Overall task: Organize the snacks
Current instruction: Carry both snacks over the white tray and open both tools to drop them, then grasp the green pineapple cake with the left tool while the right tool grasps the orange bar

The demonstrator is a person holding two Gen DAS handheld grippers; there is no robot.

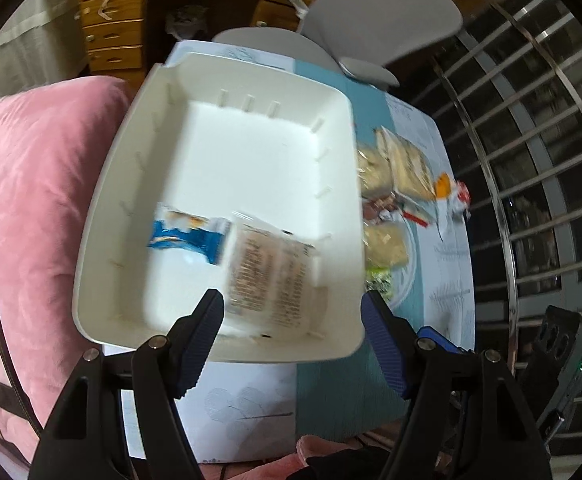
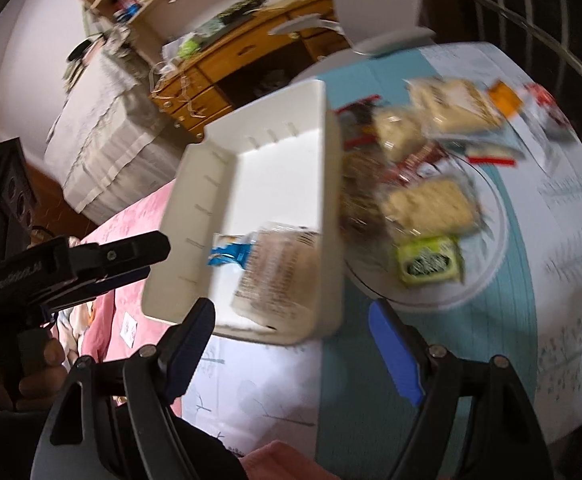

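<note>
1. Snacks are split between two spots: a blue packet (image 1: 187,236) and a clear-wrapped printed packet (image 1: 271,276) lie in the white bin (image 1: 103,216) straight ahead of the left gripper (image 1: 291,320), while the unsorted pile (image 2: 419,168) sits on a glass plate (image 2: 491,240) ahead and to the right of the right gripper (image 2: 291,344).

2. Left gripper: jaws apart and empty, its fingertips framing the bin's near wall without pinching it. The clear-wrapped packet lies loose just beyond the tips.

3. Right gripper: jaws spread wide with nothing between them, hanging over the tablecloth (image 2: 371,400) near the bin's near right corner. The plate is up and right of its blue pad (image 2: 395,356).

4. The step in hand looks like fetching the next snack, most likely with the right gripper. The green packet (image 2: 429,262) at the plate's near edge is the closest piece and lies apart from the heap, so it is the easy pick.

5. To do it well: swing right, clear of the bin wall, come down with jaws wide, and pinch the packet across its short side by the wrapper's body, not a crinkly corner.

6. Both views are blurred, so the exact packet edges are uncertain; settle the hand before closing.

7. Lay it in the bin's empty far half.
</note>
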